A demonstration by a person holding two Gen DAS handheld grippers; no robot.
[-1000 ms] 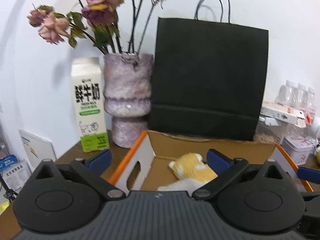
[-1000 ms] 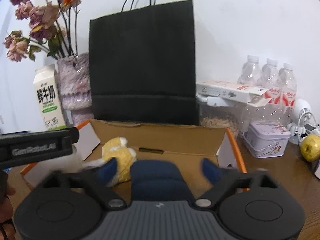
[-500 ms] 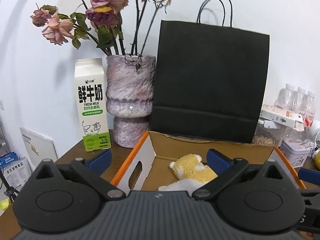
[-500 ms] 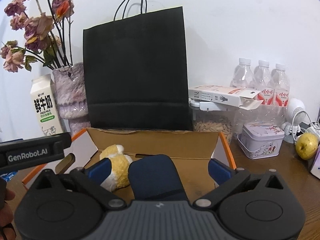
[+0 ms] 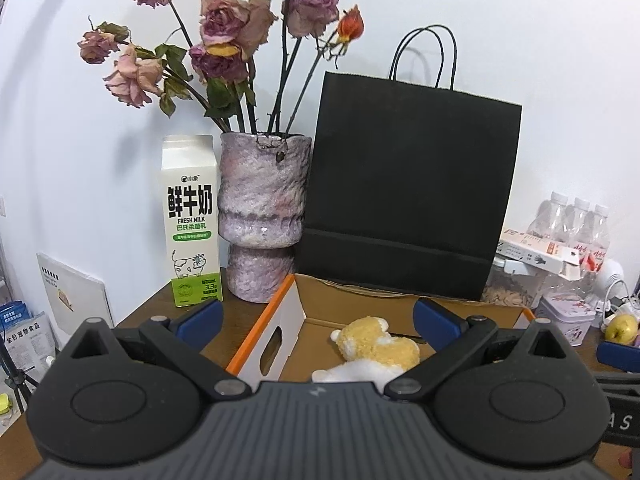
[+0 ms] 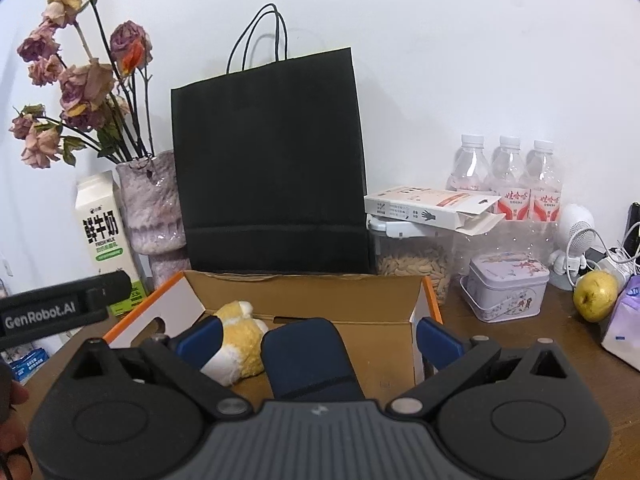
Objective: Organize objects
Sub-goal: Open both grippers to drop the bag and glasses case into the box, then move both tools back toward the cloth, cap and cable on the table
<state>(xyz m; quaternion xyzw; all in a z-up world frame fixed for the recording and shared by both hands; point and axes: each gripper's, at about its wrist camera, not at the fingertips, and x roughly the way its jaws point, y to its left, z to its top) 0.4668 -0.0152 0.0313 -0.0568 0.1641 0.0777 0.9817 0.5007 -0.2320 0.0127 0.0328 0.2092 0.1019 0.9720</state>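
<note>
Both claws spread wide, nothing held. Left claw (image 5: 316, 318) hovers over the near-left corner of the open cardboard box (image 5: 276, 308); its left finger sits out over the desk (image 5: 236, 320), its right finger over the box interior. Right claw (image 6: 318, 334) hovers over the box (image 6: 320, 294) from the near side, both blue fingertips (image 6: 200, 336) apart with free space between. Inside the box: yellow-and-white plush toy (image 5: 376, 350) lying on the floor toward the left half, and a dark navy folded item (image 6: 310, 358) just right of the plush (image 6: 240, 344), touching or nearly so, can't tell which. Box is orange-edged with a handle cutout on the left wall. Behind the box, upright against the wall: black paper bag (image 6: 270, 168), mottled purple vase with dried roses (image 5: 262, 216), fresh-milk carton (image 5: 192, 220) left of the vase. Right of the box on the desk: clear canister of seeds (image 6: 412, 256) with a white carton (image 6: 428, 206) lying on top, three water bottles (image 6: 506, 172), printed tin (image 6: 506, 284), yellow-green pear (image 6: 596, 296). The left unit's body (image 6: 60, 308) shows at the left edge of the right wrist view.
</note>
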